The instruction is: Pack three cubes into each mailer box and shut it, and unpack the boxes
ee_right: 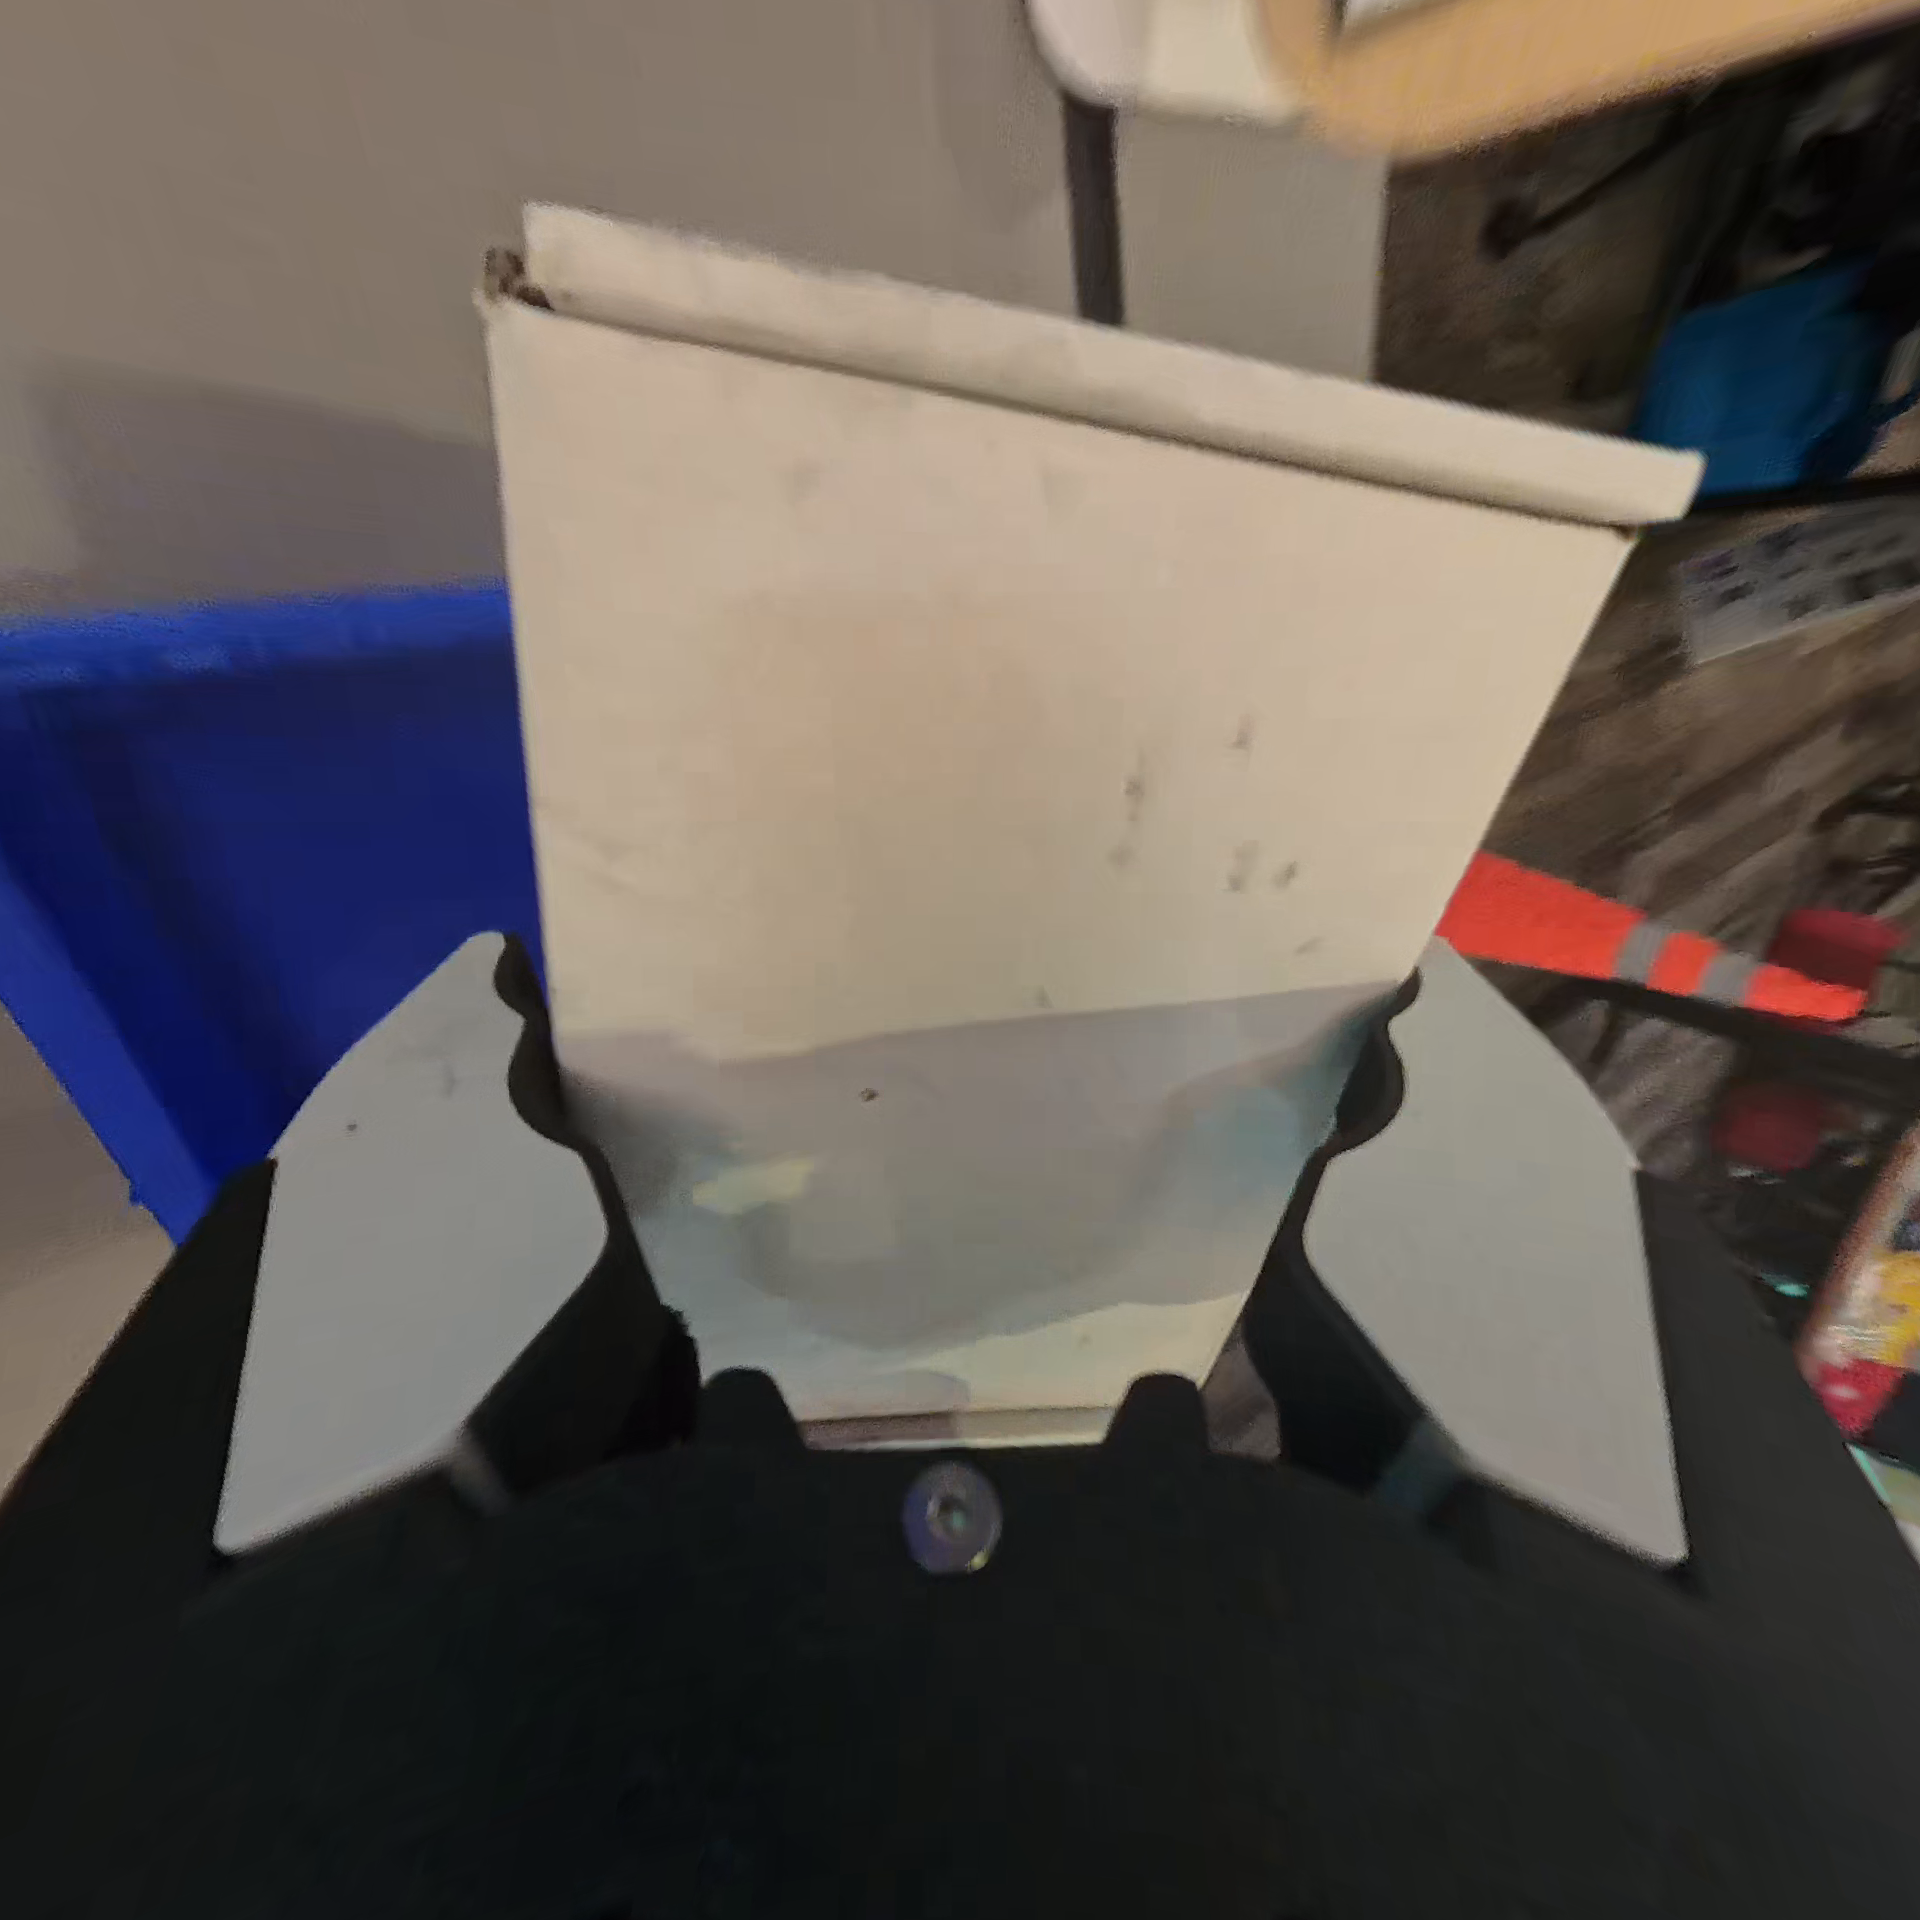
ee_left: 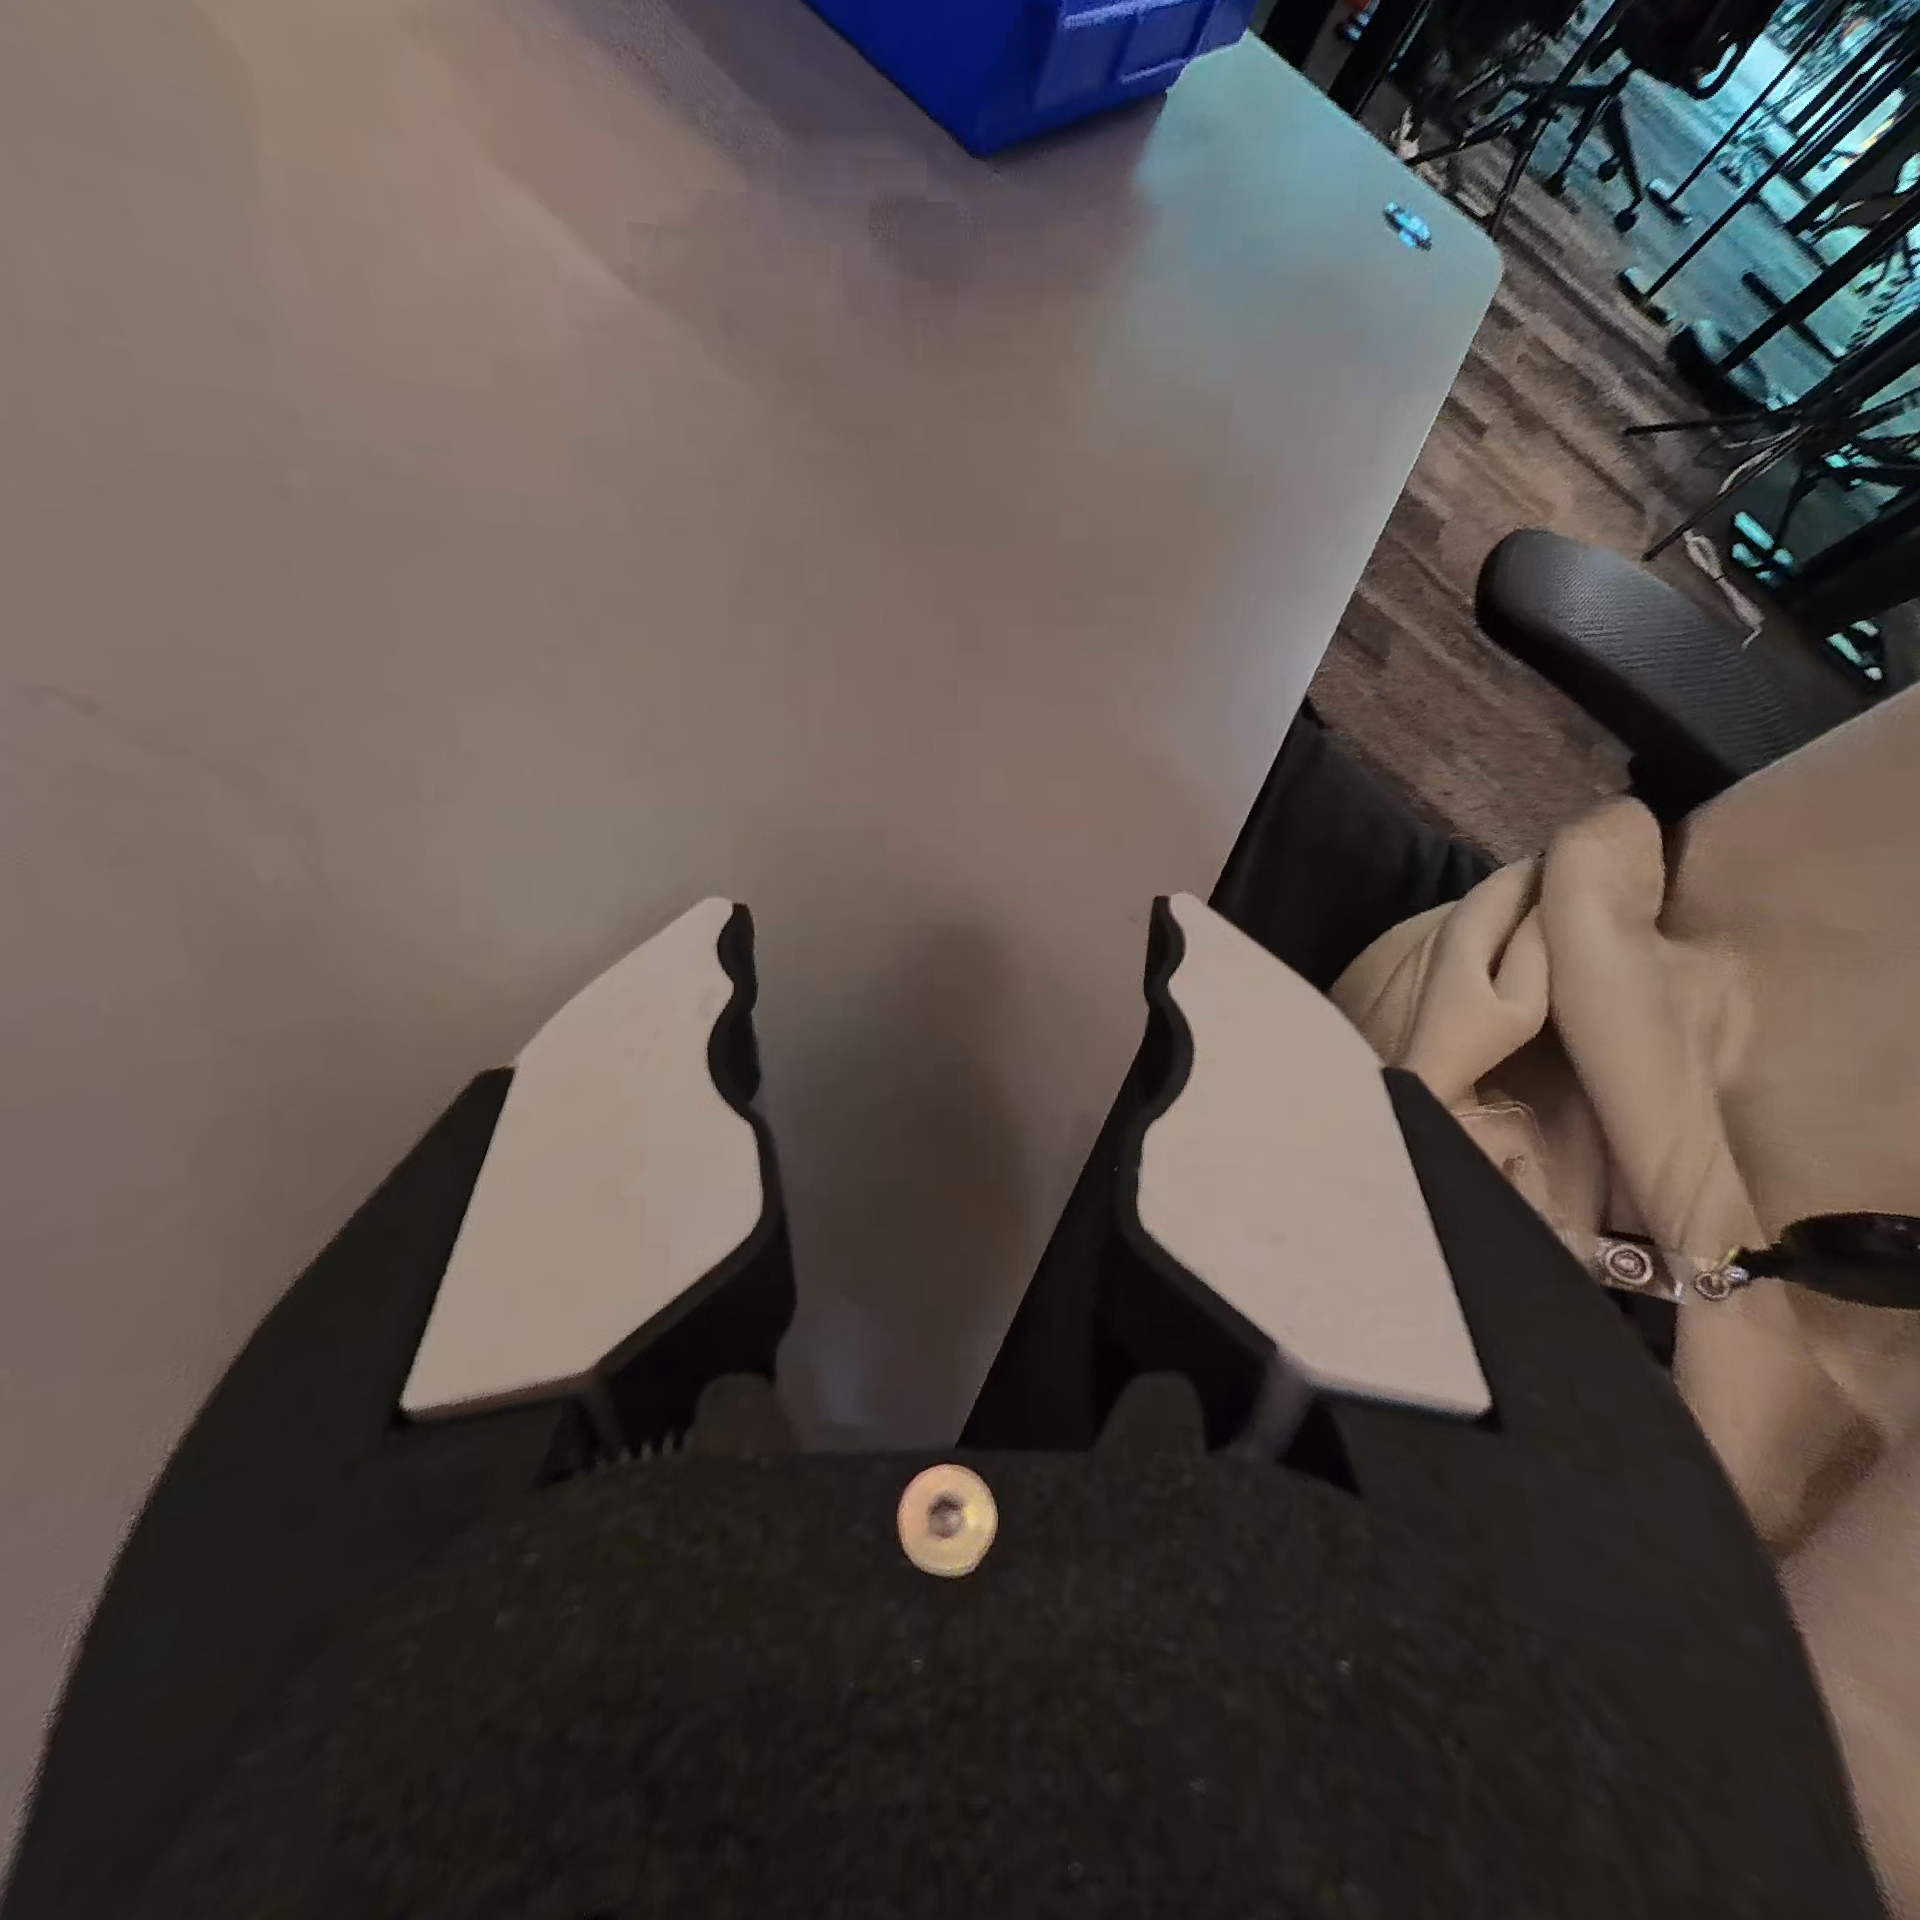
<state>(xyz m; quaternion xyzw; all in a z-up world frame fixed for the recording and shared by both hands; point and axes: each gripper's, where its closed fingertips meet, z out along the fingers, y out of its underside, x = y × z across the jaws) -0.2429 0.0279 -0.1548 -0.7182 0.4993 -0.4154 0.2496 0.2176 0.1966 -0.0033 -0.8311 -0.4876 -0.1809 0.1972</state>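
Observation:
In the right wrist view my right gripper is shut on a white mailer box, its jaws spread wide against the box's two sides. The box is closed, scuffed, and held up in the air, tilted, with a shiny patch near my fingers. In the left wrist view my left gripper is open and empty, low over the bare grey table near its right edge. No cubes show in either view.
A blue bin stands at the table's far end and at the left behind the box. A person in a beige top sits by the table edge. A black chair armrest, an orange cone and clutter lie off the table. The tips of one gripper are about 50 centimetres away from the tips of the other.

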